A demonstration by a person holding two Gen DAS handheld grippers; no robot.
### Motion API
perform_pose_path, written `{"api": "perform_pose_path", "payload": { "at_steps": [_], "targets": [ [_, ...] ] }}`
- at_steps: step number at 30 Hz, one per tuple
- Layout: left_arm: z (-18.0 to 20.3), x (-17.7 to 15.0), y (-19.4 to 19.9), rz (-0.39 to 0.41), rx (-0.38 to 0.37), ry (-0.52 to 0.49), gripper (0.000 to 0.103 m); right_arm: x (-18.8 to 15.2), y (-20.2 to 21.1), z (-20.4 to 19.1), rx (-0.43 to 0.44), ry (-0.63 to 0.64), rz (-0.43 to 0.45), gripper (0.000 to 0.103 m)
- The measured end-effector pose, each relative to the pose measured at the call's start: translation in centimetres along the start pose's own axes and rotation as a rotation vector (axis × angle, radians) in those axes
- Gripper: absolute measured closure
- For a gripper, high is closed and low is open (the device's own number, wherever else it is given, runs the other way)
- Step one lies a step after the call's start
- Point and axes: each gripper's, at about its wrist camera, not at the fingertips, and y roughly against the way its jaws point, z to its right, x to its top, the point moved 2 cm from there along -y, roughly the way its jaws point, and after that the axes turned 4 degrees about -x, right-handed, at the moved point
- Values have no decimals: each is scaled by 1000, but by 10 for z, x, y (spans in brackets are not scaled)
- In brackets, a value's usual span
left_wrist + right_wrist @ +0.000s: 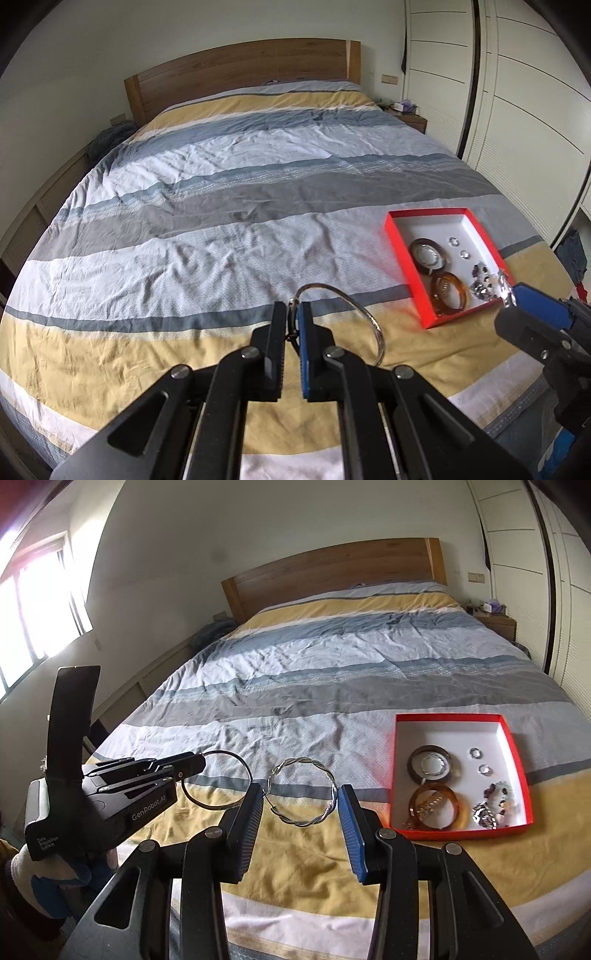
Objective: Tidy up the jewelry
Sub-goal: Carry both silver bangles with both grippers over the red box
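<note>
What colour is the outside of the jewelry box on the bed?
Red outside, white inside; the jewelry box shows best in the right wrist view.

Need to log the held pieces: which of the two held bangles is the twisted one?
The twisted silver bangle, held across its width by the right hand-held gripper. The left hand-held gripper pinches a plain thin bangle.

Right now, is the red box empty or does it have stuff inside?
Not empty. The red box holds bangles, small rings and other jewelry.

open striped bedspread (221, 229) ahead and left, red box (517, 753) of jewelry blocking right, headboard (332, 572) far behind
</note>
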Motion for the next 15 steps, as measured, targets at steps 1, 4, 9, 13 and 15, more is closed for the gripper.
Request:
{"api": "perform_pose_path", "payload": {
  "at_steps": [1, 4, 9, 13, 15],
  "targets": [
    [9, 3, 1, 4, -15, -4, 97, -1, 5, 8, -11, -3, 3, 62],
    [37, 12, -2, 9, -50, -29, 97, -4, 19, 37, -50, -17, 8, 62],
    [82, 28, -19, -1, -114, -74, 97, -5, 33, 88, -116, -34, 2, 62],
    [112, 42, -45, -15, -151, -109, 97, 3, 27, 124, -159, -40, -9, 62],
    [124, 49, -61, -24, -161, -126, 97, 9, 18, 141, -169, -42, -19, 62]
  ]
}}
